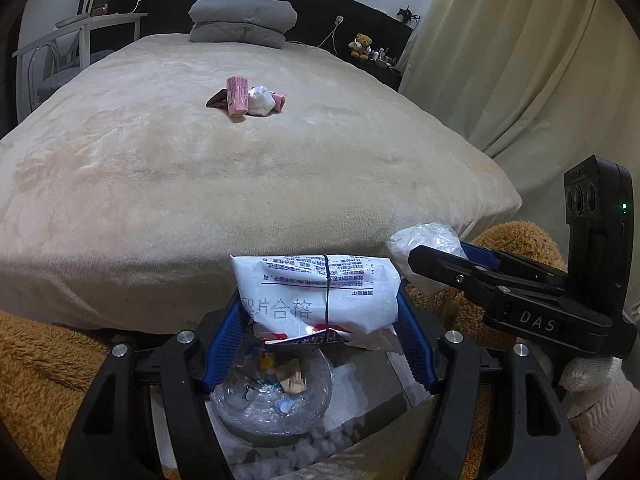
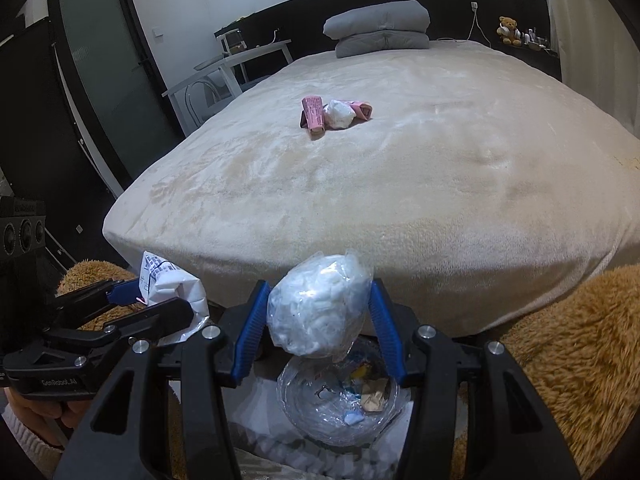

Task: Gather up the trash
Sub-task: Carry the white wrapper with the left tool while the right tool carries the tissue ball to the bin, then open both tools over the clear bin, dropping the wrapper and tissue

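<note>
My left gripper (image 1: 320, 300) is shut on a white printed wrapper (image 1: 316, 292), held above a clear plastic-lined bin (image 1: 272, 396) with scraps inside. My right gripper (image 2: 318, 312) is shut on a clear bag of white wadding (image 2: 316, 308), above the same bin (image 2: 340, 400). Each gripper shows in the other's view: the right one (image 1: 436, 256) with its bag, the left one (image 2: 160, 300) with its wrapper. On the bed lies a pile of trash: a pink carton (image 1: 236, 96), a crumpled white tissue (image 1: 261, 101), a second pink piece (image 1: 279, 100) and a brown wrapper (image 1: 217, 101). The pile also shows in the right wrist view (image 2: 334, 114).
The beige bed (image 1: 240, 184) fills the view ahead, with grey pillows (image 1: 242, 22) at its head. A brown fluffy rug (image 2: 568, 352) lies around the bin. A white desk and chair (image 1: 68, 48) stand left, curtains (image 1: 520, 60) right, and a dark door (image 2: 104, 76).
</note>
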Tool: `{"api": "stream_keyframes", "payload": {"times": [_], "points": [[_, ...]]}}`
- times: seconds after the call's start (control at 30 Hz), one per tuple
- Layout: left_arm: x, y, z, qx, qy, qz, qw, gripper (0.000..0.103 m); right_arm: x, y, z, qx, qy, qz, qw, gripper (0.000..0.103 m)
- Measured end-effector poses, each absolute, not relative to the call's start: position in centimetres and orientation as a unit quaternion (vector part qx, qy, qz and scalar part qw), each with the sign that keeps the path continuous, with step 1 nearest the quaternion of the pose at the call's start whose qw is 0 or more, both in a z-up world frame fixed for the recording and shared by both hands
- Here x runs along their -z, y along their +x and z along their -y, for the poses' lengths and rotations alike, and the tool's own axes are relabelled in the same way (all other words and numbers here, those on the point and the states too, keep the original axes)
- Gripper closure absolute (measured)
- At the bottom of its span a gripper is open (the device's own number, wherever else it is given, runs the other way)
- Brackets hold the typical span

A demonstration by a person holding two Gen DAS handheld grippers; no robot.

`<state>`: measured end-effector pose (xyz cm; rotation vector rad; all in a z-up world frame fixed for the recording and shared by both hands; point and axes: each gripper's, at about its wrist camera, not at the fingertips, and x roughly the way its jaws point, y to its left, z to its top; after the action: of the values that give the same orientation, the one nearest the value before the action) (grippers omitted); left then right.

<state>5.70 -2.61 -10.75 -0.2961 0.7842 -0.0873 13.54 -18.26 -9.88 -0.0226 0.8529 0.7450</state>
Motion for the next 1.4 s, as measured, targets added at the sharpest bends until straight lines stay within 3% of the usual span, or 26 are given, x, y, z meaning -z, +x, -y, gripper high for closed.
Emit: {"api": "stream_keyframes", "payload": {"times": [0.33, 1.4], "points": [[14.1, 5.9, 2.9, 0.042, -0.149, -0.418, 0.895, 0.035, 12.1, 13.2, 18.0, -0.338, -0.030, -0.438, 0.832, 0.052], [26.6, 9.9, 0.8, 0.018, -0.240, -0.615, 0.750, 0.035, 23.8, 19.3, 14.1, -0.263, -0.012, -0.666, 0.698, 0.052]]}}
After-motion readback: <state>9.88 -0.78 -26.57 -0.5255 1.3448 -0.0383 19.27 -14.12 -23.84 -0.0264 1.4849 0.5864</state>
